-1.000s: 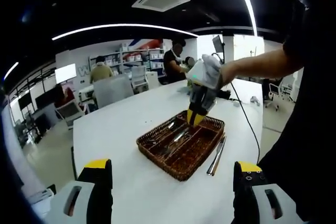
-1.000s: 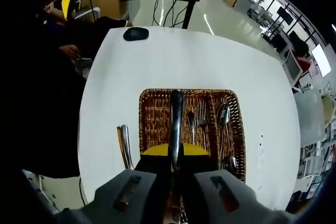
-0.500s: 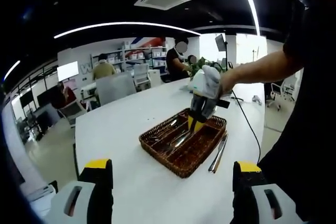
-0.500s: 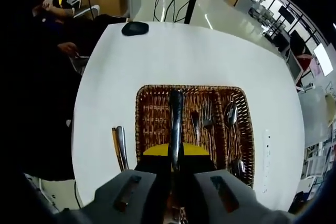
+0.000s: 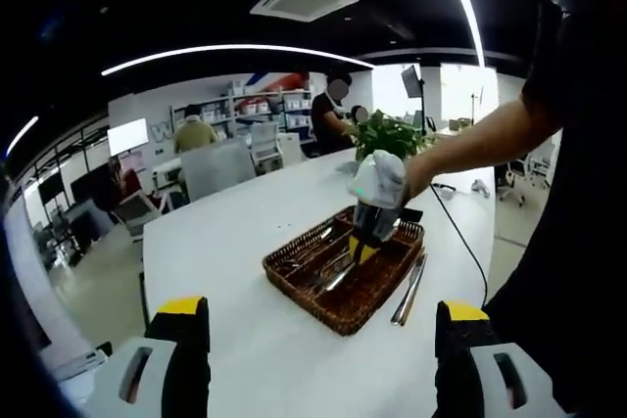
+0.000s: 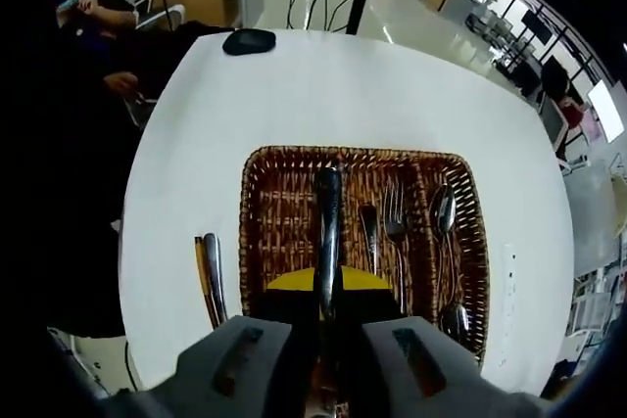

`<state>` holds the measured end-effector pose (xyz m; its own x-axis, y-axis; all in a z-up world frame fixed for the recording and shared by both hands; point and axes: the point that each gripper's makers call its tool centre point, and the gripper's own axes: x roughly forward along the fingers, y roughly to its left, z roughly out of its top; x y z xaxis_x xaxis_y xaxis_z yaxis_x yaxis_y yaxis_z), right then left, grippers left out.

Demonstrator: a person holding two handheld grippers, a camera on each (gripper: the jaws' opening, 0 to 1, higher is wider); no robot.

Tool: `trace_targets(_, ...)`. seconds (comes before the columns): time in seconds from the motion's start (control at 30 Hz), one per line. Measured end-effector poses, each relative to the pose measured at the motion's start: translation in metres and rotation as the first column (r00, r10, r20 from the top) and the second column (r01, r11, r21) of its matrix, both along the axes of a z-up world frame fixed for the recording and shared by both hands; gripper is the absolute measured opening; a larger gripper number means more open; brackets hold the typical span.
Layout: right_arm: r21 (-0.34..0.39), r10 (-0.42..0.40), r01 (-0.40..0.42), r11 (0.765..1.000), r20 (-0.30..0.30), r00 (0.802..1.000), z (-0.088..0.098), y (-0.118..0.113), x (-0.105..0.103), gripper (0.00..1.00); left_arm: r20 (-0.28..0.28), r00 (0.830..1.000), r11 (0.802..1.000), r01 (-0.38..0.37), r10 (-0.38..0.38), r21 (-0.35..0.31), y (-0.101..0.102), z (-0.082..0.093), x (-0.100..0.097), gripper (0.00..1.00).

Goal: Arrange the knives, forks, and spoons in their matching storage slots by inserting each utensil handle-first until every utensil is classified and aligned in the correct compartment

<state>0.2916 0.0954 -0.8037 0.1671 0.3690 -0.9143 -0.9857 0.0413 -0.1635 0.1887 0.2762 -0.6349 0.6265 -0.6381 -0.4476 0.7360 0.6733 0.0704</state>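
While over basket (image 6: 263,232), claw-gripped knife (image 6: 327,227).

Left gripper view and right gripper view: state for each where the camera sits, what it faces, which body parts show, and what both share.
Left gripper view: rides the left gripper, held low and back, facing across the white table; the person's forearm and right gripper show.
Right gripper view: rides the right gripper, looking steeply down on the wicker tray, fingers shut on a utensil.
Shared: tray, table, utensils beside the tray.
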Motion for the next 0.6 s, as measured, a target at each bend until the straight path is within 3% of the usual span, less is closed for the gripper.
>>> trace_targets(0.6, 0.001, 0.003, -0.003, 1.0, 0.001, 1.0, -0.033, -0.002, 0.002, 0.02, -0.008, 1.0, 1.0, -0.021, 0.022, 0.01, 0.001, 0.001, 0.001, 1.0)
